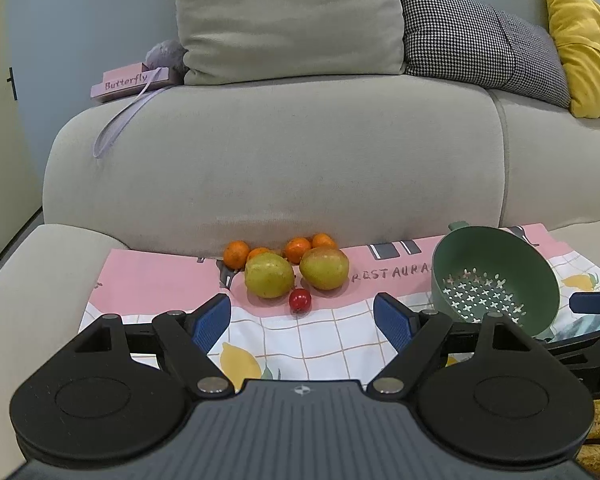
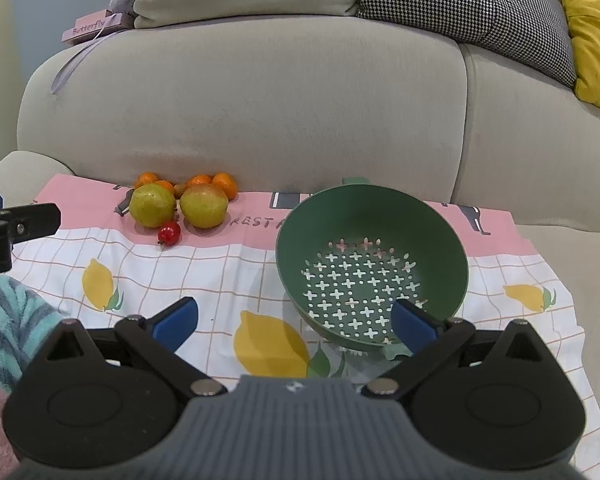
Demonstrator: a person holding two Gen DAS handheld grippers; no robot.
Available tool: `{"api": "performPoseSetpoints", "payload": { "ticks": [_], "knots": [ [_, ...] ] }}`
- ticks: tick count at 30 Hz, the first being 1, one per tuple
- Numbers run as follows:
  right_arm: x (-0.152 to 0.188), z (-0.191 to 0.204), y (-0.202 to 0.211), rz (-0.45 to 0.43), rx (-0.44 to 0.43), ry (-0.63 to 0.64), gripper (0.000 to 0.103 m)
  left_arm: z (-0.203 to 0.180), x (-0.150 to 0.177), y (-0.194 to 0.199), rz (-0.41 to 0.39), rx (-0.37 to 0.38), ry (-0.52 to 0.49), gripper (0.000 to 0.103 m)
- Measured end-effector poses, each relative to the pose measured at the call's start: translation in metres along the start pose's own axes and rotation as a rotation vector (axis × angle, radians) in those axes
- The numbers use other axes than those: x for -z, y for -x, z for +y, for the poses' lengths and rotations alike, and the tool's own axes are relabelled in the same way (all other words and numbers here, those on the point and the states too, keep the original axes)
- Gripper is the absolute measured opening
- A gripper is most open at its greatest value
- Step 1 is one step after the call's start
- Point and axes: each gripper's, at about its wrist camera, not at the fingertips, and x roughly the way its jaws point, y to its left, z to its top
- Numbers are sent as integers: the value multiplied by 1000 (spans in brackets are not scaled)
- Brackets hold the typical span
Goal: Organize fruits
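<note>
Two yellow-green pears (image 1: 269,275) (image 1: 324,267), several small oranges (image 1: 236,254) and a small red fruit (image 1: 300,300) lie together on a patterned cloth (image 1: 148,280) against the sofa back. They also show in the right wrist view: pears (image 2: 153,205), red fruit (image 2: 169,233). A green colander (image 1: 496,276) (image 2: 372,240) stands empty to their right. My left gripper (image 1: 302,318) is open and empty, just short of the red fruit. My right gripper (image 2: 294,322) is open and empty, at the colander's near rim.
A grey sofa back (image 1: 276,160) rises right behind the fruit. On it lie a grey cushion (image 1: 288,20), a houndstooth cushion (image 1: 472,40), a yellow cushion (image 1: 584,48) and a pink "Butterfly" box (image 1: 130,82). A striped sleeve (image 2: 8,320) shows at the left.
</note>
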Motion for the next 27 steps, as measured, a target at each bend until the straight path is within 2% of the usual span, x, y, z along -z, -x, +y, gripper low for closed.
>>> {"api": "performPoseSetpoints", "payload": {
  "ticks": [27],
  "knots": [
    [0, -1, -3, 23, 5, -22, 99, -4, 1, -2, 8, 17, 0, 95]
  ]
}}
